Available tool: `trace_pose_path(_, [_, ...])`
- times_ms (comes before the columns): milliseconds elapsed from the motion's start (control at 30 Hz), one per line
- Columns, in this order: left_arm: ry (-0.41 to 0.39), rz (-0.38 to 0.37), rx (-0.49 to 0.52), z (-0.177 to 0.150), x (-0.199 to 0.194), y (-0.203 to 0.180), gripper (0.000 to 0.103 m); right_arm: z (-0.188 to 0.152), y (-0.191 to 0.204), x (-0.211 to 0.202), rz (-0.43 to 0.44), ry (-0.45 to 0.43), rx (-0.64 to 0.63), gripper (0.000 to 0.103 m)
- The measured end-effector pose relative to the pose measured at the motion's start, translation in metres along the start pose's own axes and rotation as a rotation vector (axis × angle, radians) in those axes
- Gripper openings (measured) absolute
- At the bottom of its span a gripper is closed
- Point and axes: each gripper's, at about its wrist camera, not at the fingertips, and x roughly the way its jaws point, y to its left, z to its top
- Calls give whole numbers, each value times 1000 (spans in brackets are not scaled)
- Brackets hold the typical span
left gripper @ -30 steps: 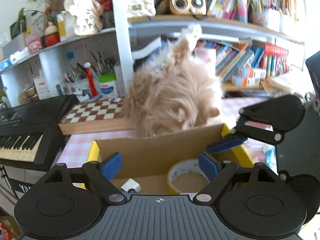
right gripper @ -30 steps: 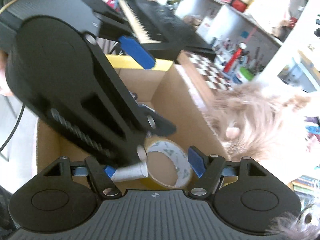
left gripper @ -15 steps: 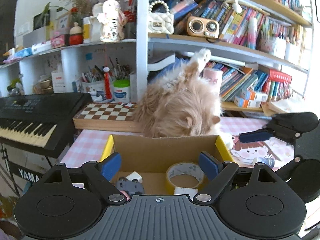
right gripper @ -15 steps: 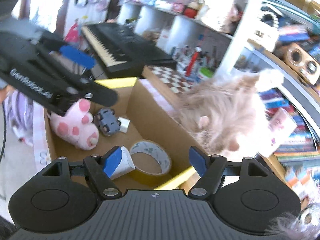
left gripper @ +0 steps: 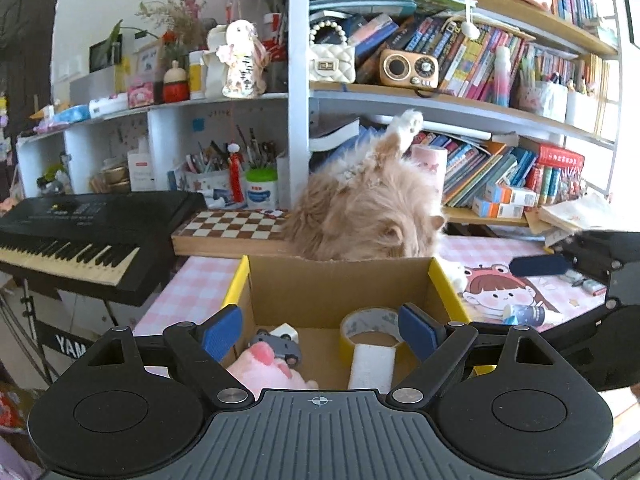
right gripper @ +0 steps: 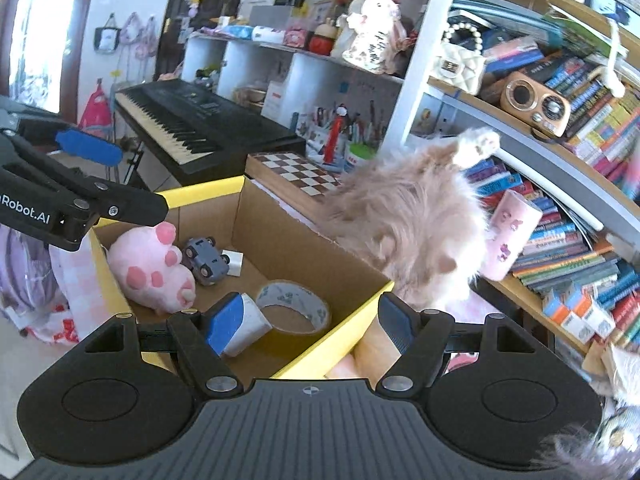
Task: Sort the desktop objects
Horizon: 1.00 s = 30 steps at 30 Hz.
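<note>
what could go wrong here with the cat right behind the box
1. The cat lies right against the back wall of the cardboard box; a reach past the box may bump it, or it may shove the box.
2. A small bottle still lies on the pink mat near the cat's paws and could get batted away.
3. Both sets of jaws hang empty and close together over the box, so they might collide.

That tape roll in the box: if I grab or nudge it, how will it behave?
The tape roll lies flat on the floor of the cardboard box, so a nudge should slide it, not roll it. Its open ring looks stiff enough to pinch across the wall. The white tube leans against it and may shift.
</note>
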Motion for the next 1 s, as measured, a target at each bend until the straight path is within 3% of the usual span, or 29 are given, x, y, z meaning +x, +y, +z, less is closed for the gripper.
trace_pose_path(367, [-23, 41, -57, -29, -39, 17, 88, -22, 33, -32, -112, -22, 167, 77])
trace_pose_path(533, [1, 52, -54, -43, -56, 20, 88, -36, 50, -48, -163, -10, 207, 77])
trace_pose_path(1000, [66, 52, -69, -88, -98, 20, 88, -72, 105, -88, -173, 45, 275, 78])
